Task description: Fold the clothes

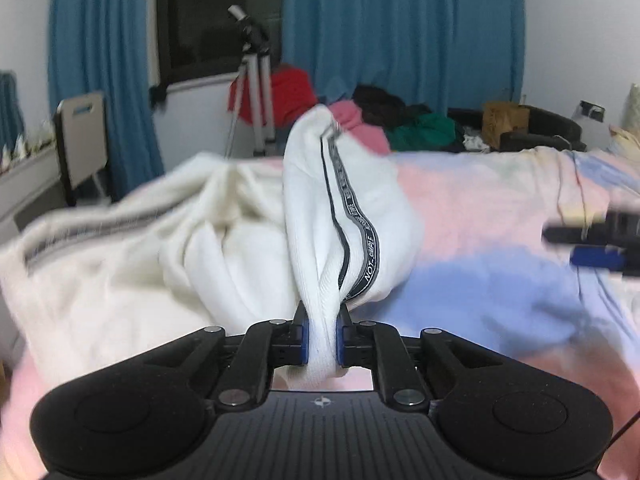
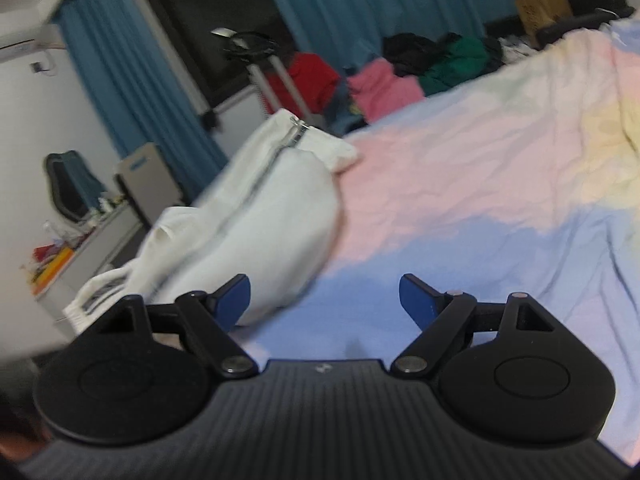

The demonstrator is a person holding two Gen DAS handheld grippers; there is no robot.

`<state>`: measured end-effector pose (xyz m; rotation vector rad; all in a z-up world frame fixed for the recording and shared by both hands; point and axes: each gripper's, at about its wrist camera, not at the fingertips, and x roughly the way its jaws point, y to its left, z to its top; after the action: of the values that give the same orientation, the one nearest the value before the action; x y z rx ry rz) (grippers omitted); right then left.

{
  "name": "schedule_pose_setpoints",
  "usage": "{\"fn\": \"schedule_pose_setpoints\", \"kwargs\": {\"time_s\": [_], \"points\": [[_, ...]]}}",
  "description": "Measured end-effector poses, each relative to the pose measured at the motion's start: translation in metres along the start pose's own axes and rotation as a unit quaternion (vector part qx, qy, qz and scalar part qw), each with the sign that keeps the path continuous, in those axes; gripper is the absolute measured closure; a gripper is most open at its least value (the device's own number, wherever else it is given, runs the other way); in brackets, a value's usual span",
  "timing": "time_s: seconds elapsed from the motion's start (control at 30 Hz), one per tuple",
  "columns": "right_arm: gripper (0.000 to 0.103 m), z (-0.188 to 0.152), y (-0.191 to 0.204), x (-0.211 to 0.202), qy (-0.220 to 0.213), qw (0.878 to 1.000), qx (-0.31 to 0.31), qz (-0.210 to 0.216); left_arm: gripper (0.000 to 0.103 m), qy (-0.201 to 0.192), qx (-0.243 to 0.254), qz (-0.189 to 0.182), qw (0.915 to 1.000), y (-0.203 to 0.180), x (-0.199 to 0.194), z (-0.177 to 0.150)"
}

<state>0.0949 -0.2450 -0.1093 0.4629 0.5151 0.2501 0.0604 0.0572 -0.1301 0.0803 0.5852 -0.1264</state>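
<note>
The left gripper (image 1: 322, 340) is pinching a bunched fold of the white zip-up garment (image 1: 344, 208) between its blue pads, the cloth squeezed into a narrow rope where it passes through the jaws. From that pinch the garment runs straight ahead and upward, away from the gripper, so its long axis follows the black lettered zipper tape (image 1: 362, 248) toward the metal zip pull (image 1: 334, 128) at the far end; the rest of the fabric spills to the gripper's left in a loose heap on the pastel bedspread (image 1: 500, 216). The right gripper (image 2: 325, 300) is spread wide and holds nothing, hovering over bare bedspread. In its own view the garment lies ahead and to its left, with the nearest cloth just beside its left pad (image 2: 232, 300), and whether they touch cannot be told. The far zip end sits well ahead of both grippers. Judging by this layout, the free right gripper is the one placed to take a second hold, and it would need to travel leftward and forward along the zipper line.
</note>
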Motion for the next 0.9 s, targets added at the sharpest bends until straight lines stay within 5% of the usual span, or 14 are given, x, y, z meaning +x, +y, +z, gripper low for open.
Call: {"fn": "schedule_pose_setpoints", "kwargs": {"time_s": [0.1,0.23,0.4,0.77,0.9], "points": [[0.020,-0.007,0.013,-0.009,-0.011,1.000,-0.019,0.022,0.091,0.005,-0.051,-0.006,0.9987,0.005,0.005,-0.015],[0.033,-0.012,0.026,-0.012,-0.011,0.998,-0.034,0.043,0.090,0.007,-0.086,-0.018,0.9961,0.011,0.011,-0.020],[0.034,0.012,0.041,0.032,0.024,0.998,-0.029,0.046,0.090,0.008,-0.124,-0.049,0.9911,0.026,0.022,-0.025],[0.034,0.099,0.144,0.242,0.040,0.993,-0.113,0.015,0.090,0.015,-0.166,-0.124,0.9782,0.047,0.073,-0.043],[0.034,0.119,0.171,0.329,0.050,0.989,-0.136,-0.032,0.091,0.003,-0.174,-0.150,0.9733,0.054,0.087,-0.047]]}}
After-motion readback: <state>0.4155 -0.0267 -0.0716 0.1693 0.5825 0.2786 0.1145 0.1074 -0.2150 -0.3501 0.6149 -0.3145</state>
